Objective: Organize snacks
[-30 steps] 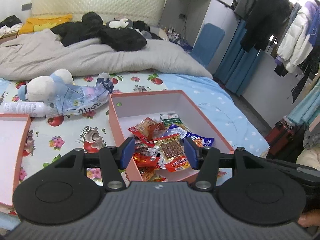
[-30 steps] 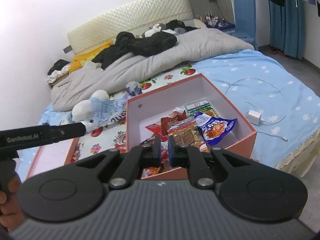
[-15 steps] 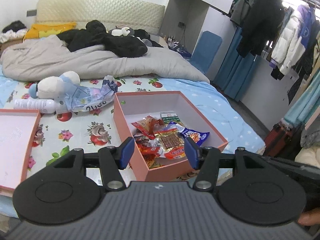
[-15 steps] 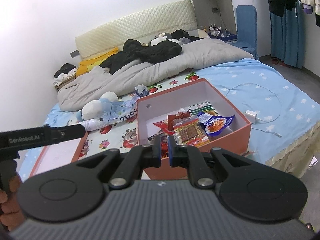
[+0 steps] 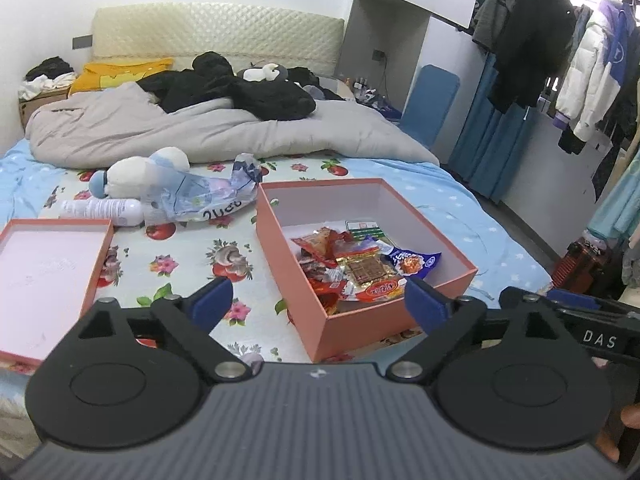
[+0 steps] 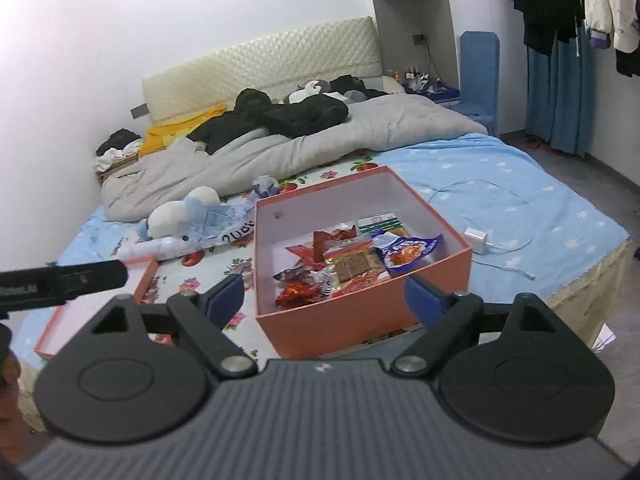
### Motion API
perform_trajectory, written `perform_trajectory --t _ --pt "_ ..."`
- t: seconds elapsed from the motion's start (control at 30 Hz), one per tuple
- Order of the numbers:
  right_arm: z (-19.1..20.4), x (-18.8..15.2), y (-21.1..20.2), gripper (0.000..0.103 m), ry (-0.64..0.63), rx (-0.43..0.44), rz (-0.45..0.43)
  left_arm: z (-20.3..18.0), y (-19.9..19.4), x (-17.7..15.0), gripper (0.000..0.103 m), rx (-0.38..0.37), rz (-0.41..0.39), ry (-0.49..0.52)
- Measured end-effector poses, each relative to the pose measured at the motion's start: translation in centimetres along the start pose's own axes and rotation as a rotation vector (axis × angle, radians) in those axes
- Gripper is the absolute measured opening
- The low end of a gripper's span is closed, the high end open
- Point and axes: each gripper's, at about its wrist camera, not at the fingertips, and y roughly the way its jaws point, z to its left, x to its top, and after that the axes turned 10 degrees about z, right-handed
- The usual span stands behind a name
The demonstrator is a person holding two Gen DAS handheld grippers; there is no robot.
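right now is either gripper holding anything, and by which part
Nothing is held: the left gripper and right gripper are both opening with nothing between their fingers.

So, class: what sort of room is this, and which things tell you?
Most likely a bedroom: a bed with a padded headboard, a rumpled duvet, and coats hanging on a rail.
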Motion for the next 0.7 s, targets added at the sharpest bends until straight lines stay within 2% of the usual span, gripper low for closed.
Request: perform_trajectory --t 0.13,0.7 --pt "0.0 -0.5 -0.2 0.088 -0.009 -0.011 -0.008 0.3 0.1 -0.8 0.1 0.015 0.006 0.007" --pt "1.0 -1.1 -0.9 0.088 -0.036 0.018 -0.028 -0.2 0.7 -1.0 0.101 0.042 0.032 0.043"
